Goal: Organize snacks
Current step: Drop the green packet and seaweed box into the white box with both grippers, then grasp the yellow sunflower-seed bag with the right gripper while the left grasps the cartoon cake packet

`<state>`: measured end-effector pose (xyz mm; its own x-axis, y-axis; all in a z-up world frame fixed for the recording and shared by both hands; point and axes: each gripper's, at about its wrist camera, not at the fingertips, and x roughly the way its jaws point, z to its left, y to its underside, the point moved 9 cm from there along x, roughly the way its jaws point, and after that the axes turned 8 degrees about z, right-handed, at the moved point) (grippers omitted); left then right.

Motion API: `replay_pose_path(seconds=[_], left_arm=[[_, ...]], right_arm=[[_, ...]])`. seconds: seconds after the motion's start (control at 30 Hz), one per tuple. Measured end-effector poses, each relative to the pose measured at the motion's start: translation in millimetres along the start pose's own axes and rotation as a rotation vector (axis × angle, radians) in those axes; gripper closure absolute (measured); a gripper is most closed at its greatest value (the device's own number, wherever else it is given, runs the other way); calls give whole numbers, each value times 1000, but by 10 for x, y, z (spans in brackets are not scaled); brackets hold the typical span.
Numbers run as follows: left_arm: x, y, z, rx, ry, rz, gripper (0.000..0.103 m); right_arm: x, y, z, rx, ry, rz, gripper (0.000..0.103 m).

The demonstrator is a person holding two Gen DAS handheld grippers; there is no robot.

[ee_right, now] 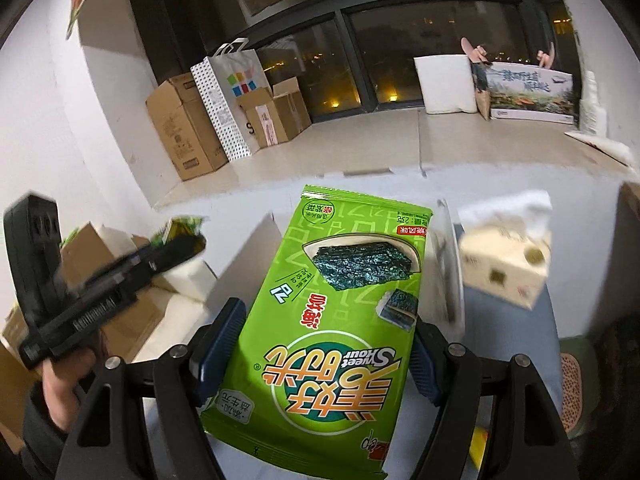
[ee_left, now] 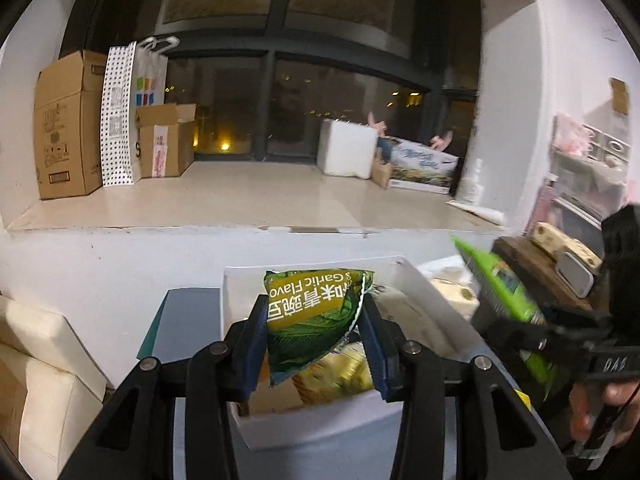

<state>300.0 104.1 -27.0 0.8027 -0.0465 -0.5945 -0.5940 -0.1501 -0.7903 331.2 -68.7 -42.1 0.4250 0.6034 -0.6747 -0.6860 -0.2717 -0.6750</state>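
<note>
My left gripper (ee_left: 316, 344) is shut on a dark green garlic-flavour snack packet (ee_left: 312, 316) and holds it above a white bin (ee_left: 416, 292) with a yellow packet (ee_left: 336, 372) inside. My right gripper (ee_right: 320, 344) is shut on a bright green seaweed packet (ee_right: 332, 320) and holds it in the air. The seaweed packet also shows in the left wrist view (ee_left: 500, 284), to the right of the bin, in the right gripper (ee_left: 532, 328). The left gripper shows blurred in the right wrist view (ee_right: 160, 248) at the left with its green packet (ee_right: 180, 230).
A tissue box (ee_right: 504, 268) sits right of the bin's wall (ee_right: 448, 264). A grey tabletop (ee_left: 188, 320) lies under the bin. A wooden block (ee_left: 536, 264) stands at the right. Cardboard boxes (ee_left: 68, 124) and a paper bag (ee_right: 236, 92) stand on the window ledge. A cream cushion (ee_left: 44, 380) lies at the left.
</note>
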Motion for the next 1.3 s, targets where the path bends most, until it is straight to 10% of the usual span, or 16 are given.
replay_pose_path(seconds=[0.3, 0.43, 0.97, 1.3], left_arm=[[487, -40, 154, 35, -94, 71, 52], [627, 58, 273, -17, -79, 103, 0], [221, 352, 130, -8, 4, 108, 0], [-604, 988, -456, 77, 77, 67, 0]], right_arm=[[531, -514, -166, -16, 94, 51, 24], [733, -560, -240, 24, 65, 93, 7], [320, -184, -306, 51, 18, 23, 0], [-772, 875, -402, -20, 41, -75, 0]])
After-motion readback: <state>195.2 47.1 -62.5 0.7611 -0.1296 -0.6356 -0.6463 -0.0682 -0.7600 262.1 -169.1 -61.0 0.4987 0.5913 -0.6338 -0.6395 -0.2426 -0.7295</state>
